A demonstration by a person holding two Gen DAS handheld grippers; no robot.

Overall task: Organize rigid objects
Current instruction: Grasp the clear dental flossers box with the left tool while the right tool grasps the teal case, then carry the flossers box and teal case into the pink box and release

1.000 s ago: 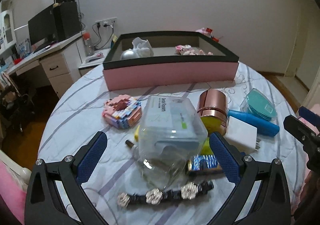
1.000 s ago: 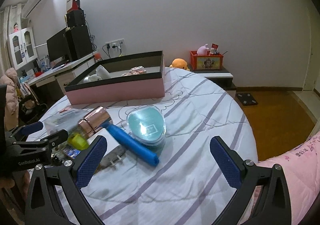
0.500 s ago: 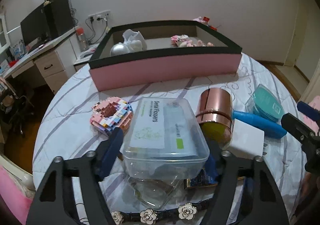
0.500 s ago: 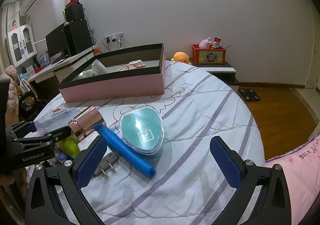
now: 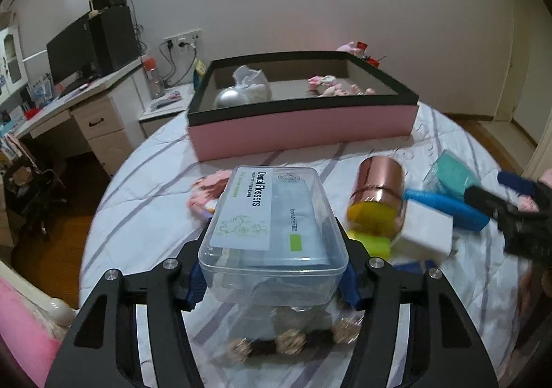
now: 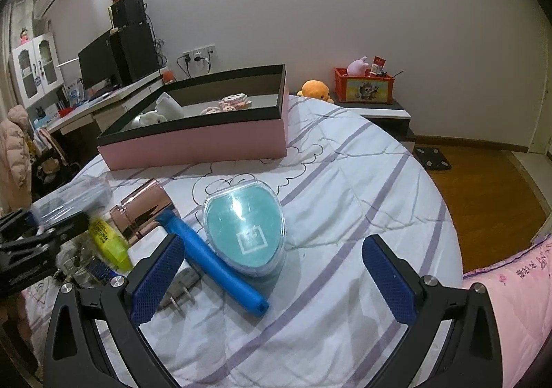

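Two grippers are at work here, and only one is loaded: our left gripper (image 5: 272, 284) has its blue pads pressed against the two long sides of the clear rectangular plastic box labelled "Dental Flossers" (image 5: 272, 229), which sits raised above the clutter on the white, purple-striped bedspread (image 6: 362, 181). Our right gripper (image 6: 272, 279) hangs with its fingers spread wide and nothing between them.

We take the shallow pink tray with the black rim (image 5: 303, 122) as our landmark. The floss box is on the near side of it, well short of its front wall. Nearer us than the tray and right of the box lie the rose-gold metal cylinder (image 5: 379, 195), a white plug-in charger block (image 5: 426, 232), a blue plastic tube (image 6: 217, 258) and a teal heart-shaped case in a clear shell (image 6: 246, 227). A black band set with flower studs (image 5: 293, 343) lies directly under the box.

We judge the step to be carrying the box into the tray. To do it well we should keep the squeeze steady (the smooth plastic walls could slip or bow), hold the box level, lift it clear of the tray's black rim, and set it on bare tray floor between the white figurines (image 5: 250, 84) and the pink trinkets (image 5: 338, 88)
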